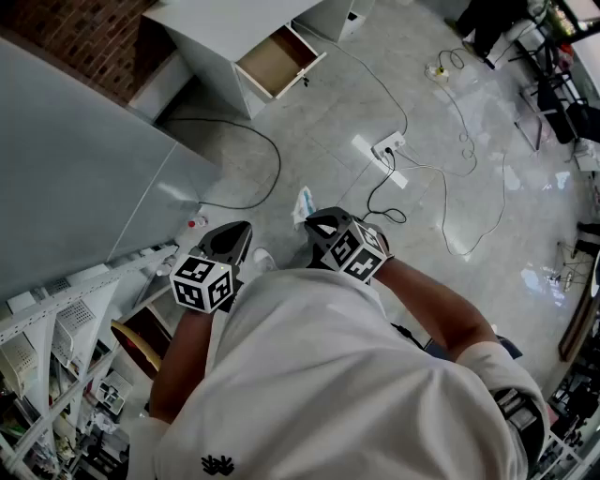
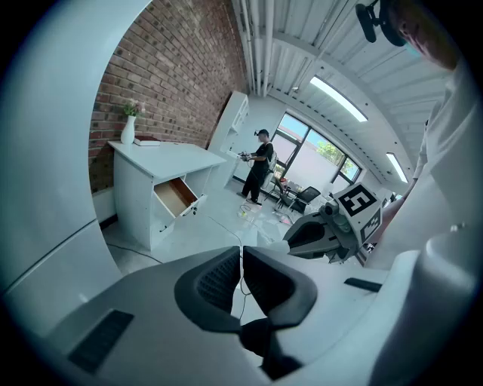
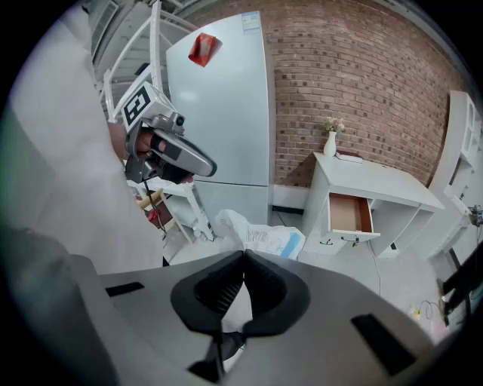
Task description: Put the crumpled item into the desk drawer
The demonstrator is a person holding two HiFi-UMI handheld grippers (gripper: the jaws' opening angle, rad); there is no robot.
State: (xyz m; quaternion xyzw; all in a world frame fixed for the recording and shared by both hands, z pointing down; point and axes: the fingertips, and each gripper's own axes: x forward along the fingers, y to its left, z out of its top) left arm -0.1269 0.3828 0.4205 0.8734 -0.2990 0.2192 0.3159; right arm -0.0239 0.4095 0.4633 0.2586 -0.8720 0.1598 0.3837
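White shirt fills the lower head view, with both arms reaching forward over a pale tiled floor (image 1: 441, 112). The left gripper (image 1: 240, 232) and right gripper (image 1: 319, 222) are side by side, close to the body. A crumpled item (image 1: 303, 203), white with a blue patch, sits at the right gripper's tips. Well ahead stands a white desk (image 1: 220, 28) with its drawer (image 1: 275, 62) pulled open and empty. A power strip (image 1: 380, 155) and loose cables lie on the floor between.

Left gripper view: the left gripper's dark pads are closed to a hairline gap with nothing between them. Beyond them is the desk against a brick wall (image 2: 173, 83), a vase (image 2: 128, 132) on its top. A person (image 2: 260, 166) stands far off by the windows.

Right gripper view: the right gripper's jaws are pressed together, and the crumpled item (image 3: 264, 237) spreads out directly from their tips, apparently pinched there. The desk with its open drawer (image 3: 349, 212) is off to the right, well apart from the item. A tall white cabinet (image 3: 223, 105) stands left of the desk.
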